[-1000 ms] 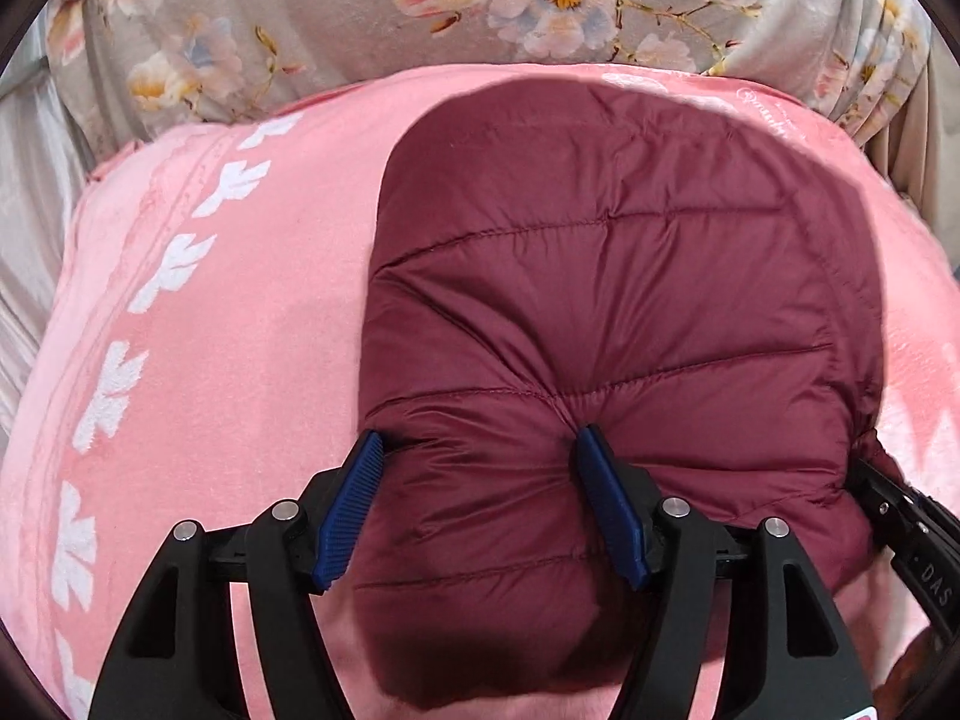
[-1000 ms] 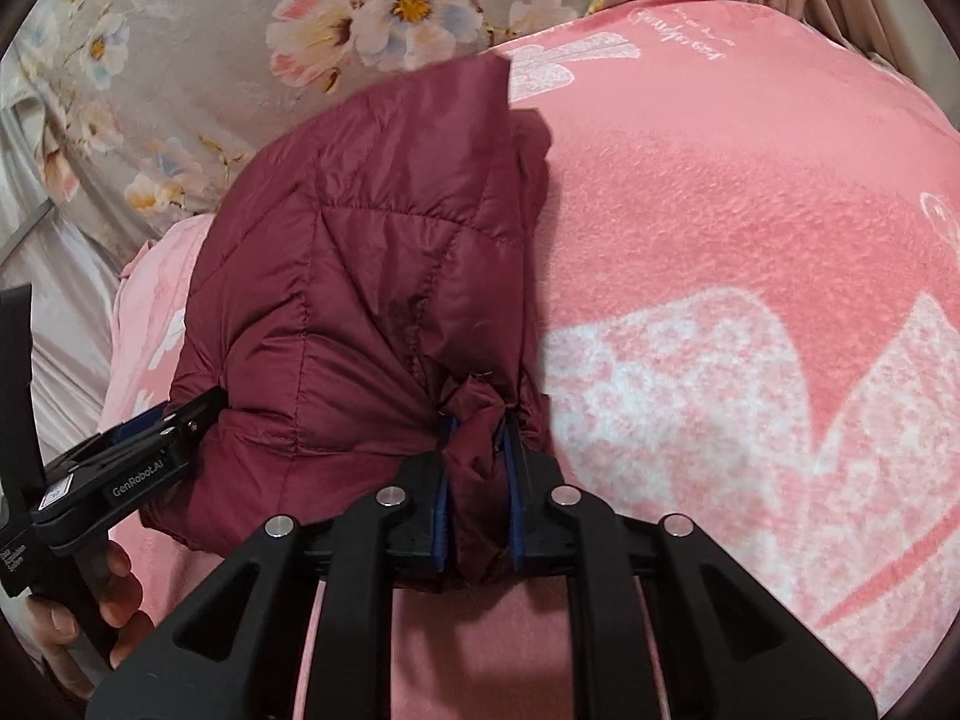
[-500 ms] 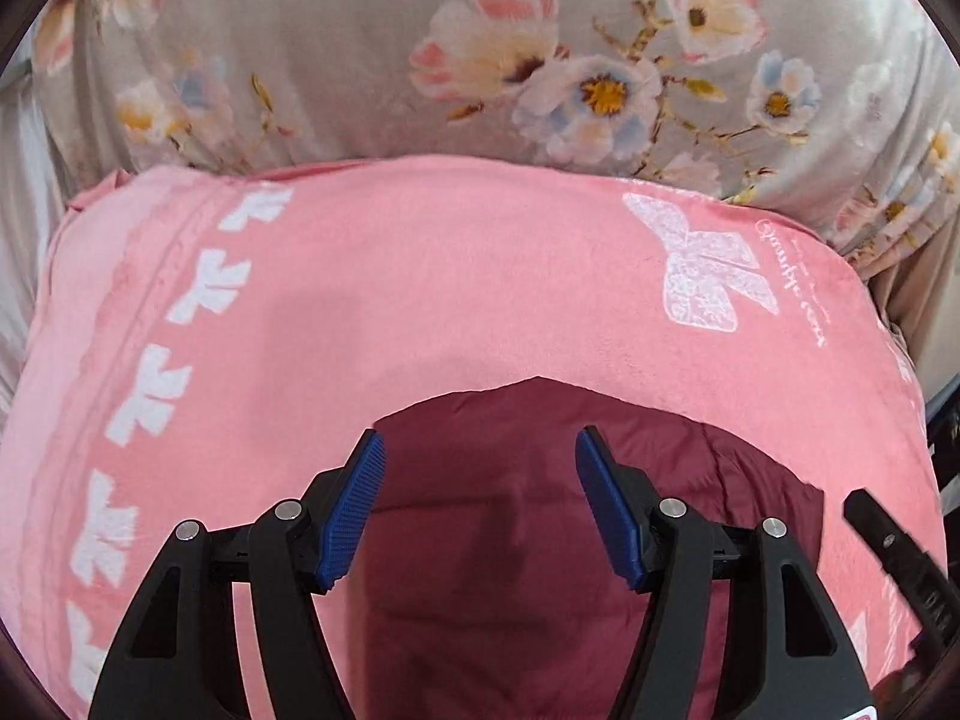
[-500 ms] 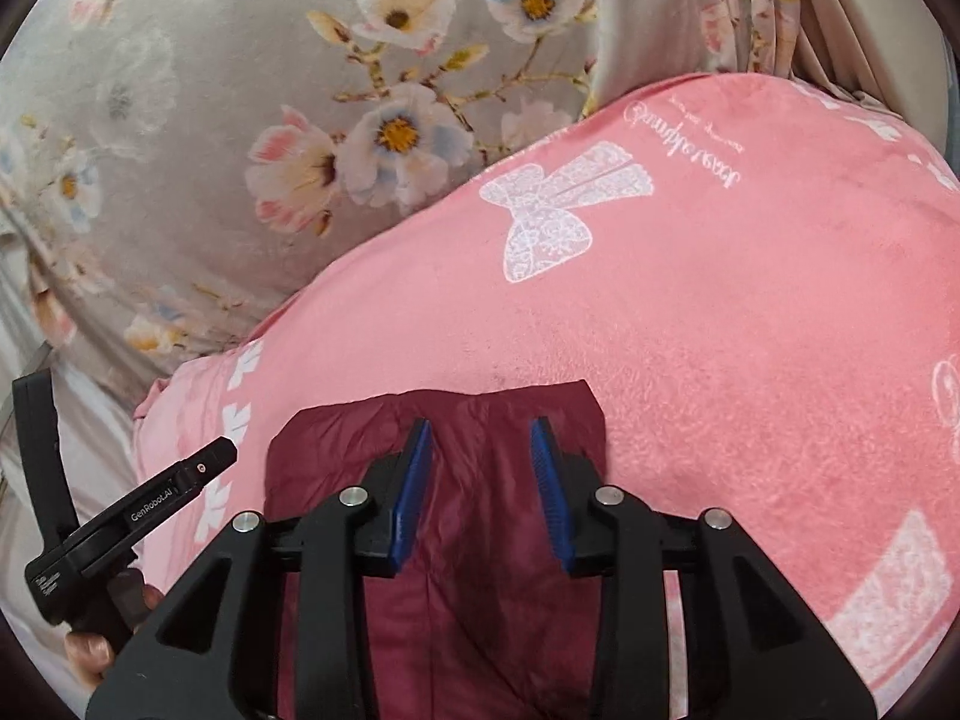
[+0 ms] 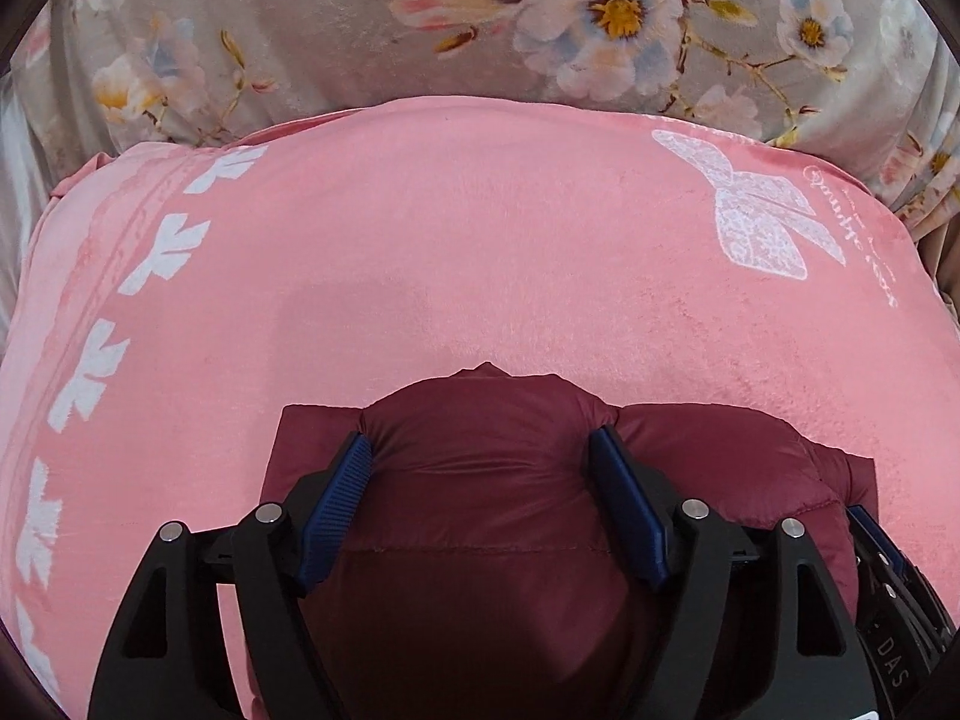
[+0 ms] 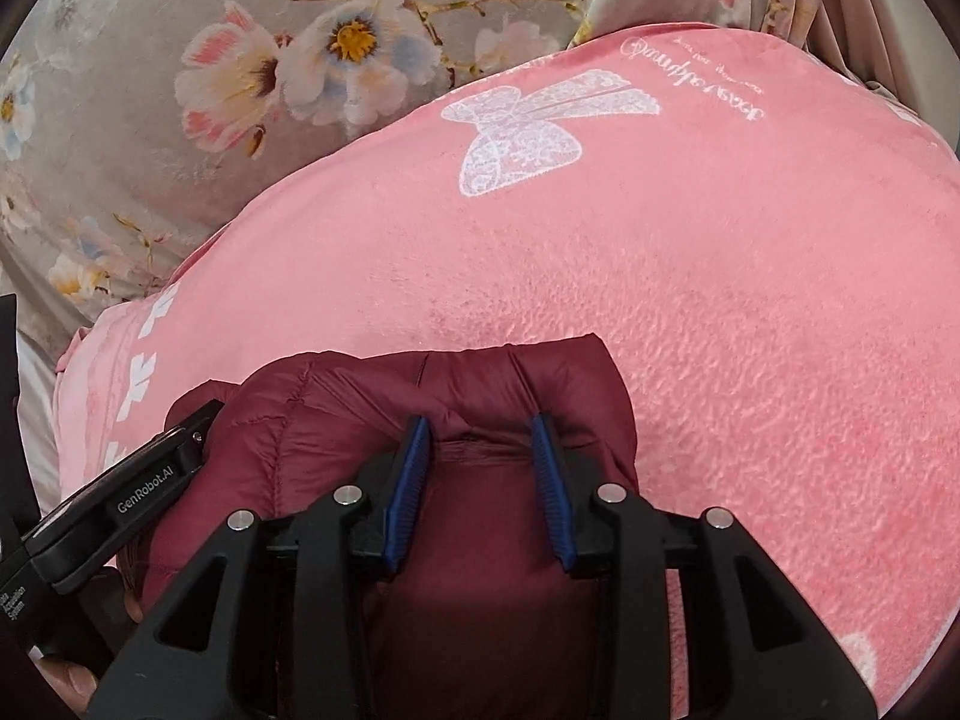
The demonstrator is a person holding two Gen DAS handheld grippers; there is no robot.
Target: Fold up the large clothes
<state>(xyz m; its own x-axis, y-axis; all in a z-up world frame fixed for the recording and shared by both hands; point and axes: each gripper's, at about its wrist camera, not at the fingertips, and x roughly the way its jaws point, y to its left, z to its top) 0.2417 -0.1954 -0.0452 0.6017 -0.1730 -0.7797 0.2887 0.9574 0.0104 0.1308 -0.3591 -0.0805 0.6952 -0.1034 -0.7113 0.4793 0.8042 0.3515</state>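
Observation:
A maroon quilted jacket (image 5: 480,510) lies folded into a short bundle on a pink blanket (image 5: 480,240). My left gripper (image 5: 486,420) straddles its far edge. Puffy fabric bulges between the blue pads and puckers at both fingertips, and the jaws are opening. In the right wrist view, my right gripper (image 6: 480,420) stands open over the jacket (image 6: 336,408), with only a small loose fold between its pads. The left gripper (image 6: 138,480) shows at that view's left edge, and the right gripper (image 5: 888,570) shows at the left wrist view's lower right.
The pink blanket (image 6: 720,300) carries white bow prints and spreads beyond the jacket on all sides. A grey floral sheet (image 5: 300,18) lies past its far edge. A person's hand (image 6: 66,672) holds the left gripper's handle at the lower left.
Both grippers carried the jacket's near part forward over the rest, leaving a shorter bundle. The right gripper let go of its pinched fabric and opened. The left jaws spread slightly.

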